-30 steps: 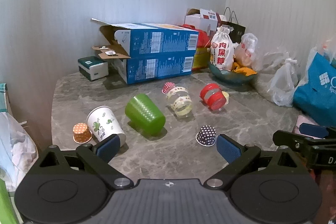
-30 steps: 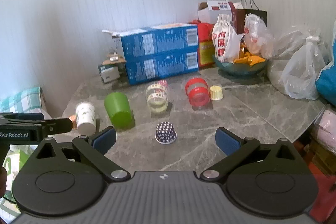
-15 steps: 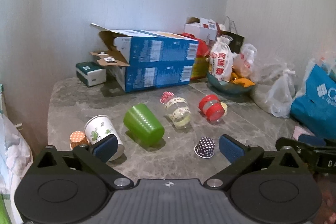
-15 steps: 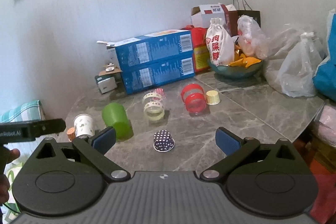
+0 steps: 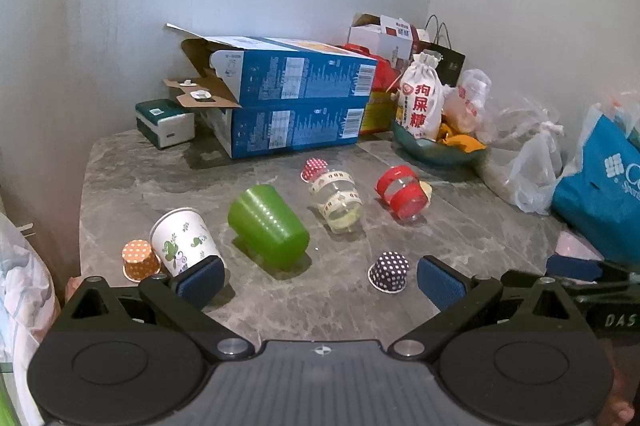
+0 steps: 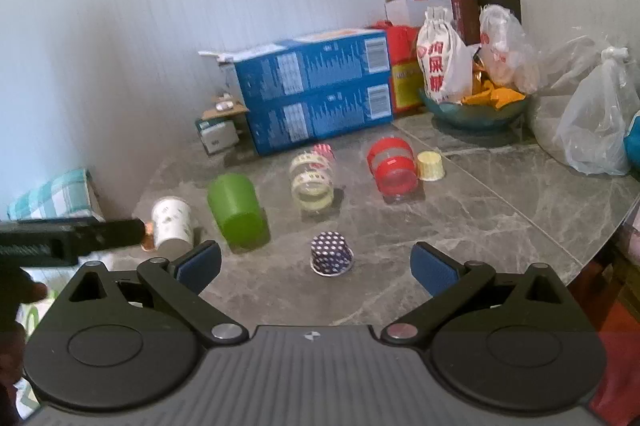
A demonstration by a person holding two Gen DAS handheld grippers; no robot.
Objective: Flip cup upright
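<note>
Several cups lie on their sides on the grey marble table (image 5: 360, 310): a green plastic cup (image 5: 267, 222) (image 6: 237, 212), a white paper cup with green print (image 5: 184, 241) (image 6: 172, 223), a clear cup with patterned bands (image 5: 337, 200) (image 6: 311, 181) and a clear cup with red bands (image 5: 402, 191) (image 6: 392, 166). A small navy dotted cup (image 5: 389, 271) (image 6: 331, 252) stands upside down. My left gripper (image 5: 320, 280) is open and empty, short of the green cup. My right gripper (image 6: 316, 264) is open and empty, just short of the navy cup.
Small orange dotted (image 5: 138, 260), red dotted (image 5: 314, 168) and yellow (image 6: 430, 165) cups sit among them. Two stacked blue boxes (image 5: 292, 94), a teal bowl (image 6: 476, 112), a cloth sack (image 5: 420, 102), plastic bags (image 6: 596, 122) and a blue bag (image 5: 600, 194) line the back and right.
Both grippers have drawn back and risen a little from the table, so the cups sit farther off in both views. Both stay open. No cup has moved.
</note>
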